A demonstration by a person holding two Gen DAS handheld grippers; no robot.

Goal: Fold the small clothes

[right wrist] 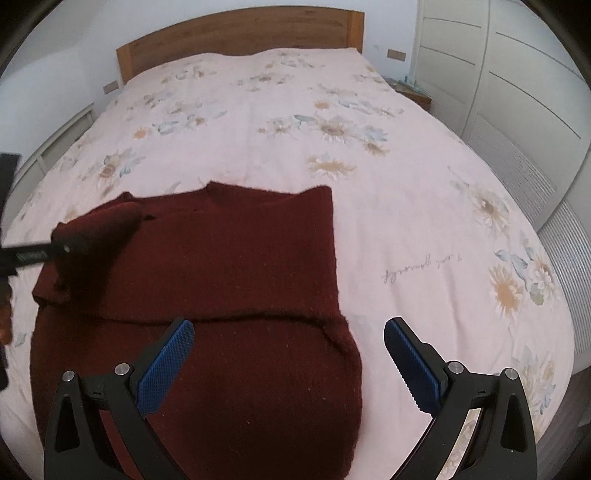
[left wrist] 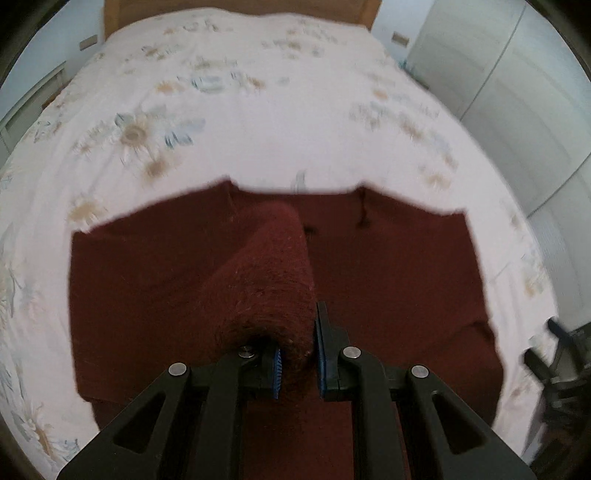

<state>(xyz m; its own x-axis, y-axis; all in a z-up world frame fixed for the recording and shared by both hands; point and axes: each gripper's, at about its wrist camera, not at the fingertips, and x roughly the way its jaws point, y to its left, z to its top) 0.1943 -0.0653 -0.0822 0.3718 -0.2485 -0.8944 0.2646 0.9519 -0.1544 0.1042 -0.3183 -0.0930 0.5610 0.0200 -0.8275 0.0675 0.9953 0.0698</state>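
- A dark red knitted sweater [right wrist: 229, 258] lies spread flat on the bed [right wrist: 406, 206], at the end far from the wooden headboard [right wrist: 240, 33]
- The sweater's neckline points toward the headboard, and its lower part is turned over itself along a seam line running across the body
- The bed carries a pale pink cover printed with beige and blue flowers and a line of script to the right of the sweater
- The left tongs [left wrist: 298, 365] are closed on a bunched fold of the sweater, the red knit pinched between the blue pads [left wrist: 322, 362]
- That pinched piece, seemingly a sleeve [left wrist: 266, 277], rises off the sweater's body as a thick roll and runs from the tongs toward the neckline
- From the right wrist view the same lifted sleeve shows at the sweater's left shoulder, held up above the flat cloth
- The right tongs [right wrist: 288, 365] stand wide open and hold nothing
- One of their blue fingers [right wrist: 166, 365] hangs over the sweater's lower body, the other over the pink cover just beside the sweater's right edge
- White panelled wardrobe doors [right wrist: 517, 92] stand along the right side of the bed
- The left wrist view is blurred, so the cover's pattern near the headboard is hard to make out
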